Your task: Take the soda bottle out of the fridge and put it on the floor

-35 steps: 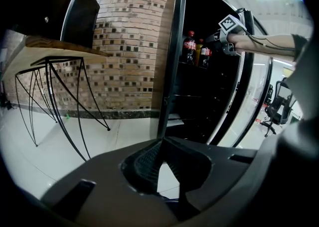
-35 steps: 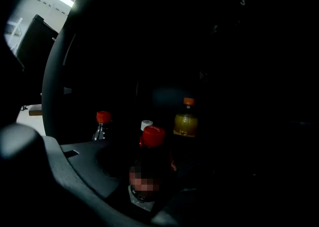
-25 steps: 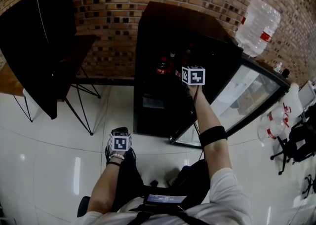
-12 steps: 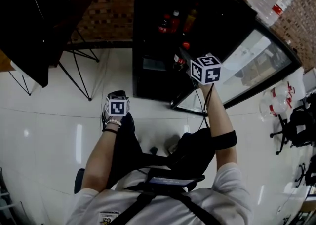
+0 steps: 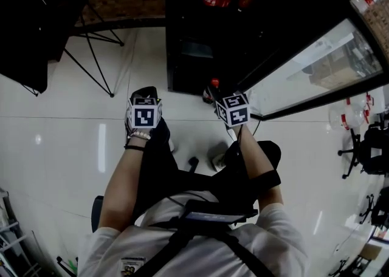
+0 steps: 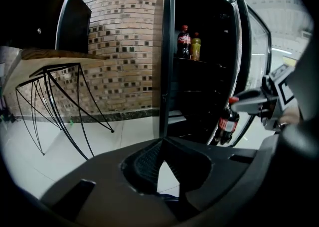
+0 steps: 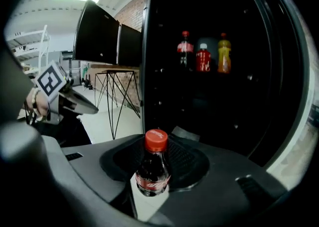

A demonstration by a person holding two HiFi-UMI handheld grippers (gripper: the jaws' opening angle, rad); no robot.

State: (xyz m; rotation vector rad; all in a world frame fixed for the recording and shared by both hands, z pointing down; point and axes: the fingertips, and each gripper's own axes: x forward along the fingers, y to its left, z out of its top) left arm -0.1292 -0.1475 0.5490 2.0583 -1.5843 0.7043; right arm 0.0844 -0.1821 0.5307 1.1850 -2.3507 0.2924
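Observation:
A small cola soda bottle (image 7: 153,169) with a red cap stands upright between my right gripper's (image 7: 154,171) pads, which are shut on its body. In the head view the right gripper (image 5: 217,96) holds the bottle (image 5: 213,87) low, just outside the open black fridge (image 5: 188,63), near its bottom front edge. The left gripper view shows the bottle (image 6: 228,124) hanging from the right gripper (image 6: 249,104) above the white floor. My left gripper (image 5: 144,96) is shut and holds nothing, its tips (image 6: 162,141) meeting over the floor left of the fridge.
Three more bottles (image 7: 202,52) stand on an upper fridge shelf. The glass fridge door (image 5: 316,69) swings open to the right. A table with thin black legs (image 6: 50,71) stands on the left. Large water bottles (image 5: 343,118) lie at the right. The person's shoes (image 5: 219,161) are below the grippers.
My right gripper has come out of the fridge and down toward the floor with the soda bottle. The head view has tipped downward. The left gripper has barely moved.

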